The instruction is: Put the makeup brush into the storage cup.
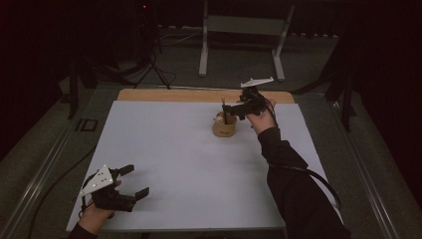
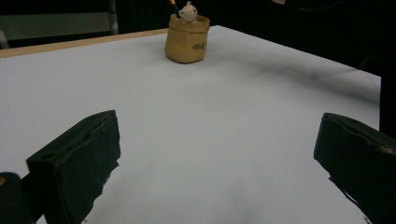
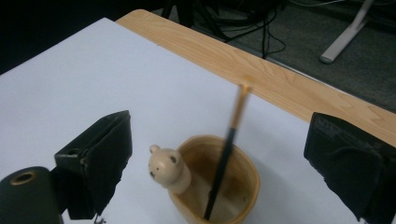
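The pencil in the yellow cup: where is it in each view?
High view: the pencil stands in the cup, centre right, beside the right tongs.
Left gripper view: its tip at the top edge, above the cup.
Right gripper view: bottom centre, leaning in the cup.
Shared landmark: the bear figure on the cup's rim.

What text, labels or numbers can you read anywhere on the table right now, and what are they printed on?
Tan pen holder: a small dark mark printed on its front, too small and blurred to read.
No other text is readable, whether on the white table sheet, the bear figure, the pencil, the left claw or the right claw.
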A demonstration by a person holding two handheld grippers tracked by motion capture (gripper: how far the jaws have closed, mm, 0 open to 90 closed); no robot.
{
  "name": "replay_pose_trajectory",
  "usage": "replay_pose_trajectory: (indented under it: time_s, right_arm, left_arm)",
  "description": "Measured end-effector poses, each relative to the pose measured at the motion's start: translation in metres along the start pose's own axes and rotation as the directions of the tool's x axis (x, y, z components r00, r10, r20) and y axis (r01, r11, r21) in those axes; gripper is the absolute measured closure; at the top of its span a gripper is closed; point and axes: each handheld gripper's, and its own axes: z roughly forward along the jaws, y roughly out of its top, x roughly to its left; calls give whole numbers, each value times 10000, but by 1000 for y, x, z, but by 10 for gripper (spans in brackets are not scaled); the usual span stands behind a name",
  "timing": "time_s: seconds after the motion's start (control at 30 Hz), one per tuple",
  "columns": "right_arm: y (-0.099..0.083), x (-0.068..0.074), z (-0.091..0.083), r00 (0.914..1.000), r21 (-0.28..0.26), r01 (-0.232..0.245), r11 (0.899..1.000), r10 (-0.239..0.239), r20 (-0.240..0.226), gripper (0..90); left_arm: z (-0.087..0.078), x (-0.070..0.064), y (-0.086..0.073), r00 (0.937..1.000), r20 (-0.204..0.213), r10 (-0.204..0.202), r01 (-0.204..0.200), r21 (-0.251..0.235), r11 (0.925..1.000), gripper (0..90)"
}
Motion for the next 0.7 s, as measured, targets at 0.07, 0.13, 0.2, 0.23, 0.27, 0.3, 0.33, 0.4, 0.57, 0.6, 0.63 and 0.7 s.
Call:
replay_pose_trajectory:
  time_s: [0.07, 0.13, 0.2, 0.23, 0.27, 0.3, 0.33, 0.4, 0.57, 0.6, 0.63, 0.7]
  right_arm:
    - [1, 0, -3, 9999, 47, -33, 10000, 34, -130, 80]
    - [2, -1, -7, 9987, -53, -318, 9995, 316, -398, 80]
    - [2, -2, -9, 9972, -112, -519, 9986, 512, -536, 80]
    - [2, -2, -11, 9967, -141, -486, 9987, 475, -652, 80]
    - [2, -1, -12, 9968, -189, -444, 9988, 431, -670, 81]
    - [1, 1, -14, 9974, -238, -382, 9990, 366, -614, 81]
    - [1, 2, -16, 9969, -249, -371, 9990, 353, -702, 81]
    - [0, 3, -18, 9958, -313, -419, 9986, 392, -822, 81]
    - [-9, 10, -27, 9918, -255, -282, 9993, 248, -1252, 82]
    - [-11, 11, -28, 9909, -241, -167, 9996, 133, -1337, 82]
    - [-13, 13, -29, 9903, -252, -49, 9997, 14, -1386, 82]
    - [-17, 14, -33, 9868, -273, -97, 9996, 51, -1619, 82]
  left_arm:
    - [0, 0, 0, 10000, 2, -4, 4, 3, 10000, 15]
    - [0, 0, 0, 10000, -9, -8, 8, -18, 10000, 16]
    - [0, 0, 0, 10000, -5, 2, -2, -20, 10000, 15]
    - [0, 0, 0, 10000, -6, 2, -2, -19, 10000, 16]
    - [0, 0, 0, 10000, -6, 0, 0, -13, 10000, 16]
    - [0, 0, 0, 10000, -4, -6, 6, -7, 10000, 16]
    - [0, 0, 0, 10000, 0, -7, 7, -3, 10000, 15]
    - [0, 0, 0, 10000, 0, -7, 7, -3, 10000, 15]
    - [0, 0, 0, 10000, 5, 7, -7, -24, 10000, 15]
    - [0, 0, 0, 10000, 5, 7, -7, -24, 10000, 15]
    - [0, 0, 0, 10000, 1, 6, -6, -8, 10000, 15]
    - [0, 0, 0, 10000, 17, 27, -27, 7, 10000, 15]
